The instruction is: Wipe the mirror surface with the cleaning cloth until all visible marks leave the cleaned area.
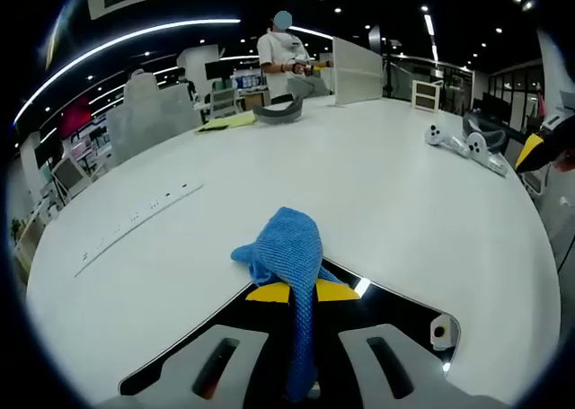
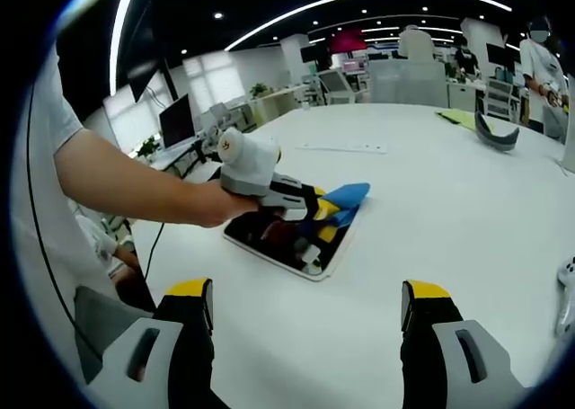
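Cloth (image 1: 289, 263), blue, sits pinched between the yellow-tipped jaws of the left gripper (image 1: 303, 291), its bunched end spilling just ahead of the jaws onto the white worktop (image 1: 377, 193) at the mirror's (image 1: 395, 306) far edge. Mirror, dark w/ pale rim, lies under the jaws. Right gripper (image 2: 308, 303) hovers w/ jaws spread wide, nothing between them; straight ahead of them, well apart, the left gripper presses cloth on the mirror, held by a person's hand (image 2: 220, 207). Another person (image 1: 284, 57) stands at worktop's far side.
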Tool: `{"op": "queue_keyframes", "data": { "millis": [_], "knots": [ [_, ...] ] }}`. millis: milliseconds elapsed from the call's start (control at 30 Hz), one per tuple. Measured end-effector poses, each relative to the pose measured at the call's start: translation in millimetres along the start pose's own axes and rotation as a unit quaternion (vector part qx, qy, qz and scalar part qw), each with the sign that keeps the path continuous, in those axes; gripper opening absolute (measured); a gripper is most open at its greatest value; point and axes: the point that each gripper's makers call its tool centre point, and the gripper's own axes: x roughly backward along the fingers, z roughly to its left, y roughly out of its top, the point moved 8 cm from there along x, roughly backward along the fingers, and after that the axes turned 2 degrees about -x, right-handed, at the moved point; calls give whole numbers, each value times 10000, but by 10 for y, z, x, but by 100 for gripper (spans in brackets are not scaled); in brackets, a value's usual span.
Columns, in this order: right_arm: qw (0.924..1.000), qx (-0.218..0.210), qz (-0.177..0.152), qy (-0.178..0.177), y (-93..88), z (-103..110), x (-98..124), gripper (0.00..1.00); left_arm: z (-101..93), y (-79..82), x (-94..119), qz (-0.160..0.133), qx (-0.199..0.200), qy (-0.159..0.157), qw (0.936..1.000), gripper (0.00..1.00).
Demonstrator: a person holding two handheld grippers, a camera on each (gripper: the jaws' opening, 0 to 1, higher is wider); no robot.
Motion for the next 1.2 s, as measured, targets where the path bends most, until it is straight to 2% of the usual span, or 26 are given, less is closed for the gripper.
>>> {"op": "queue_keyframes", "data": {
  "millis": [667,1200],
  "knots": [
    [10000,-2,29,-33,-21,61,30,86,-100,-32,72,31,-153,-243,9996,5],
    [9999,129,56,55,9,96,1,86,-131,-40,93,53,-160,-267,9995,5]
  ]
}}
